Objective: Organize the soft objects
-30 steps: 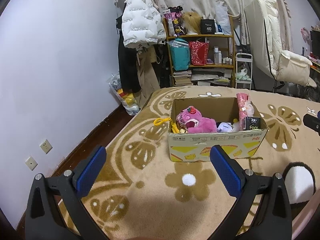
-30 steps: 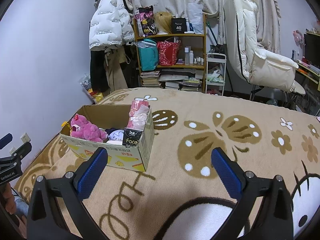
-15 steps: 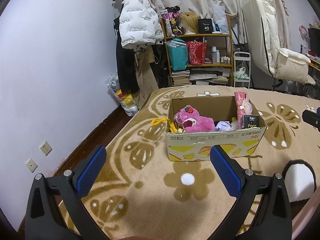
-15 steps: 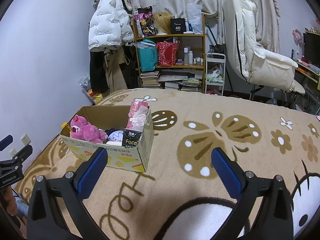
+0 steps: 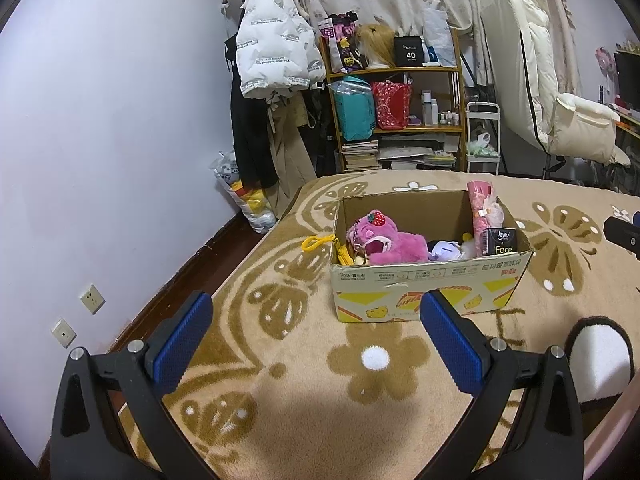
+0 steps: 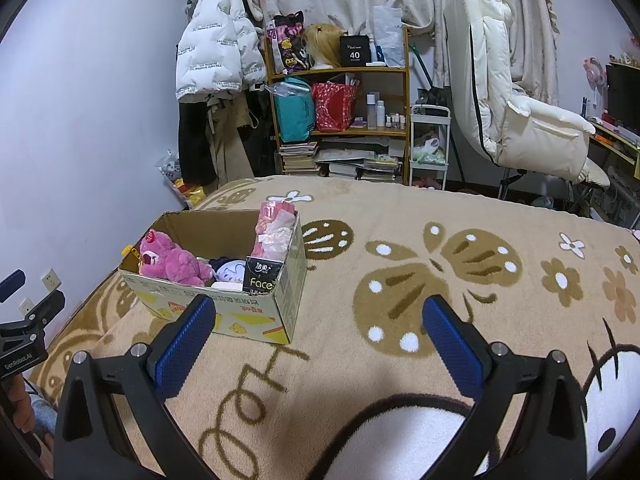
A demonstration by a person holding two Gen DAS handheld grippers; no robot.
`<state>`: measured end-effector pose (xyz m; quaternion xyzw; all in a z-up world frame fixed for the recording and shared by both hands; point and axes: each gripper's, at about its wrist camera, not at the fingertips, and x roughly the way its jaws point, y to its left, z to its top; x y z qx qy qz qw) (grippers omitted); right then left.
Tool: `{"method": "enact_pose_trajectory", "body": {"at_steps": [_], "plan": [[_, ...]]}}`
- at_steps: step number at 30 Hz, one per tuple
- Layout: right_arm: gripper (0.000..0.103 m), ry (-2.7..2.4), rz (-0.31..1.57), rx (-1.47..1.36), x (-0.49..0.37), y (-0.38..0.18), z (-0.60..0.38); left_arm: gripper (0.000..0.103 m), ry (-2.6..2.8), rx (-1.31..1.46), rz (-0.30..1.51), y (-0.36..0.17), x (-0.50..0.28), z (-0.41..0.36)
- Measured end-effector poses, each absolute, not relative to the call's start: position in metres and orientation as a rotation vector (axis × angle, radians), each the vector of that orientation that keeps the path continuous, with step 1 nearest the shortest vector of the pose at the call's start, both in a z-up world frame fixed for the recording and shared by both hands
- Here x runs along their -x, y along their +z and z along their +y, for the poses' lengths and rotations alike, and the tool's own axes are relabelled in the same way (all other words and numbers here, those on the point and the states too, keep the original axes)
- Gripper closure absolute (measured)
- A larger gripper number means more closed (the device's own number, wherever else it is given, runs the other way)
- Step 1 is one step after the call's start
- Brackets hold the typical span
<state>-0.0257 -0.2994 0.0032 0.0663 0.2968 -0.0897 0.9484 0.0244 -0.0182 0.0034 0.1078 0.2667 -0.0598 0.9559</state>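
Observation:
A cardboard box (image 5: 432, 284) stands on the patterned blanket (image 5: 304, 380); it also shows in the right wrist view (image 6: 224, 312). In it lie a pink plush bear (image 5: 384, 238) (image 6: 172, 260), a purple-white plush (image 5: 444, 249), a pink wrapped bundle (image 5: 482, 210) (image 6: 276, 228) and a black "Face" tissue pack (image 5: 502, 240) (image 6: 262, 276). A yellow clip (image 5: 318, 242) hangs over its left wall. My left gripper (image 5: 316, 328) is open and empty, held short of the box. My right gripper (image 6: 316, 330) is open and empty, to the right of the box.
A wooden shelf (image 5: 396, 100) with bags and books stands behind the bed, beside a hanging white puffer jacket (image 5: 272, 56). A cream reclining chair (image 6: 520, 108) stands at the right. The wall (image 5: 100, 140) and dark floor (image 5: 208, 256) run along the left of the bed.
Both grippers have drifted slightly; the box sits a little lower and more to the left in the left wrist view. Both stay open and empty.

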Motion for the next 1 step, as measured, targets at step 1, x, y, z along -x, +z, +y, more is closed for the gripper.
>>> {"method": "enact_pose_trajectory", "body": {"at_steps": [1], "plan": [[0.000, -0.183, 0.603, -0.135, 0.0259, 0.0032, -0.2994, 0.001, -0.123, -0.221, 0.540, 0.0034, -0.0243, -0.0182]]}}
